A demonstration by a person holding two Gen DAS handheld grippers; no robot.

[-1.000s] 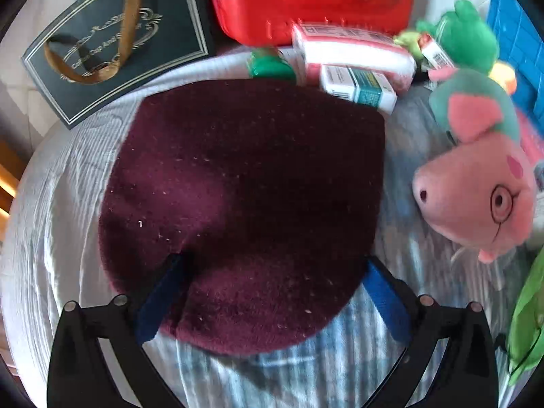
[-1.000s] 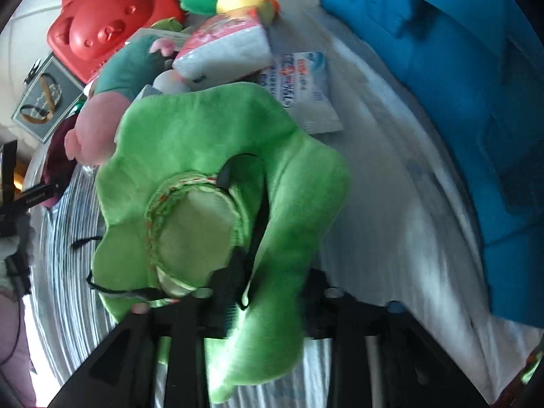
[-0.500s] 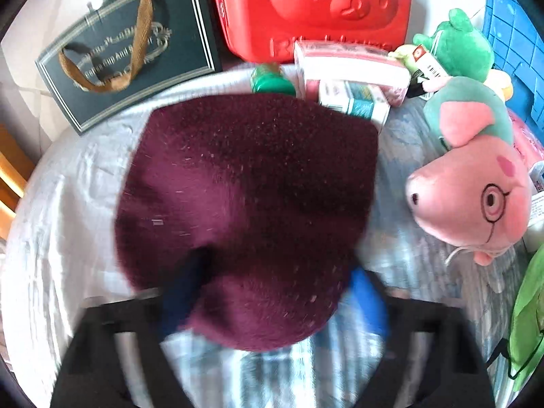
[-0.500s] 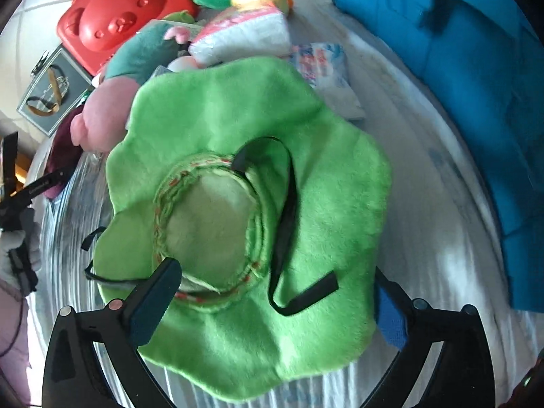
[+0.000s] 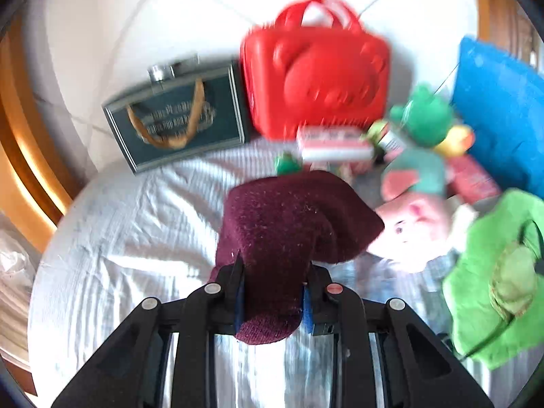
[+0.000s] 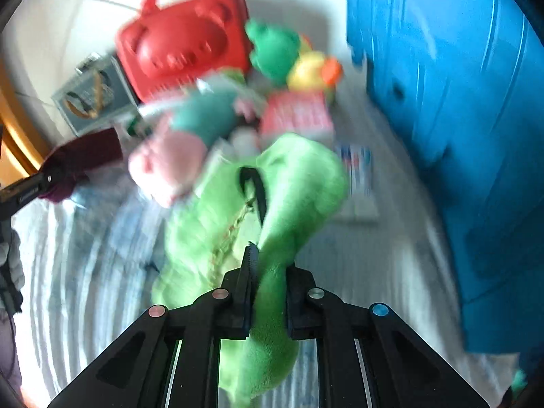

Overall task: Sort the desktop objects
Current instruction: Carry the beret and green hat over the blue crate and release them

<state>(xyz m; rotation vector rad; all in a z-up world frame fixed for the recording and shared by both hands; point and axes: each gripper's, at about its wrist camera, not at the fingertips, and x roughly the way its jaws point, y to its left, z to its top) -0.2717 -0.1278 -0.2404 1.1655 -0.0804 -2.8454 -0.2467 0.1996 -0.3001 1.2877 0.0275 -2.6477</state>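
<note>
Fingers of the left gripper are clamped on the near edge of a maroon knit hat, which is bunched between the blue pads and drapes forward off the striped white cloth covering the surface. Beyond the hat lie a pink pig plush just to its right, a small green-capped item and a pink-and-white packet at its far edge. Farther back stand a red bear-faced case with a handle and, to its left, a dark green gift bag with a tan handle, leaning at the cloth's edge. A green frog plush sits near a blue crate at the right.

The right gripper is likewise closed, pinching a fold of a bright green plush hat whose black strap hangs across its inner side; the hat is pulled up and folded between the fingers, with its lower part trailing below them. In that view the pig plush, a yellow and orange toy and the red case crowd behind the hat, the blue crate fills the right side, and the left gripper holding the maroon hat shows at the far left. Both views are blurred.
</note>
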